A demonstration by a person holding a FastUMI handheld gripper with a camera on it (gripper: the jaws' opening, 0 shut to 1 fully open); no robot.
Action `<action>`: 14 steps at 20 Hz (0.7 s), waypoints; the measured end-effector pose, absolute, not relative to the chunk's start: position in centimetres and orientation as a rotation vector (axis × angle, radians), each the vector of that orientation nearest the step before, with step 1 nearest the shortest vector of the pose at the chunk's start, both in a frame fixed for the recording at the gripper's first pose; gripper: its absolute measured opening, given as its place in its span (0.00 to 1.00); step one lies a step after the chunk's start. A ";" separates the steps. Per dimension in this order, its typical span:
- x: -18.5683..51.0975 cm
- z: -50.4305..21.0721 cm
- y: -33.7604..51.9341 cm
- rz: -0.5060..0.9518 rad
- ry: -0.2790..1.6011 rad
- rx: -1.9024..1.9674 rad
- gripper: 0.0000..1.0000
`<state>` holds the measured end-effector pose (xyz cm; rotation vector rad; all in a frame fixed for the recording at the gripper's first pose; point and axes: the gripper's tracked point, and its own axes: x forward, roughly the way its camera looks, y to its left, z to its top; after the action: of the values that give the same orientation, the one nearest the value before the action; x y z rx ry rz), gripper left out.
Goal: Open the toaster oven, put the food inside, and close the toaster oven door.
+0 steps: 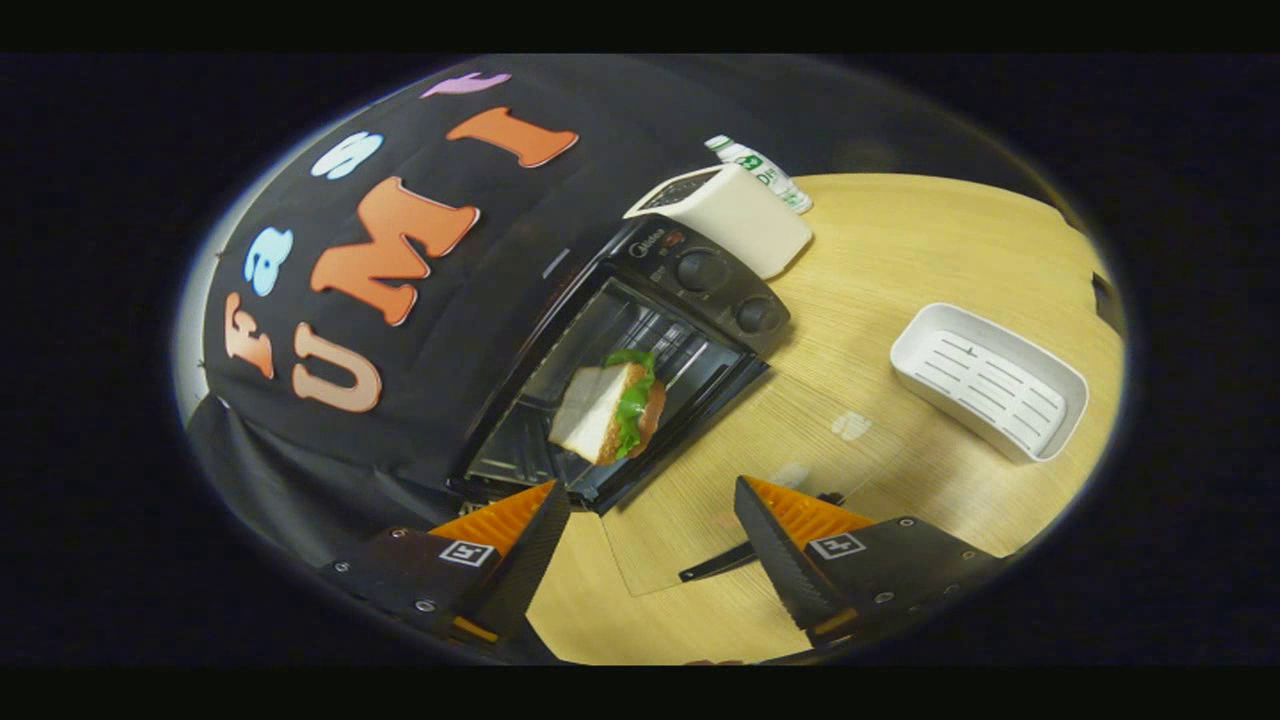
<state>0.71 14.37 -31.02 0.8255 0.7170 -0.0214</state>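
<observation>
Sandwich [610, 410] sits inside the open toaster oven [640, 350] — tongs [650, 525] spread, gripping nothing — only the door [520, 430] left to close.

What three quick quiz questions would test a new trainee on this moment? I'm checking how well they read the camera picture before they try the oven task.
1. True or false: the toaster oven door is shut.
2. Where is the sandwich? A) in the white tray B) between the fingers C) in the oven's open front, beyond the fingers
3. Fill in: the gripper is ____ and holds nothing.

Key
1. False: the door hangs open just ahead of the fingers.
2. C. The white tray on the table holds no sandwich.
3. Open: the fingers stand wide apart.
</observation>
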 end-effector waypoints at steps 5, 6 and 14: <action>-2.6 -31.2 14.8 0.042 0.735 0.523 0.99; -3.1 -31.4 15.1 0.054 0.737 0.471 0.99; -5.6 -35.6 14.8 0.077 0.795 0.130 0.99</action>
<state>-5.60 14.85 -35.58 0.1297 0.7951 0.0768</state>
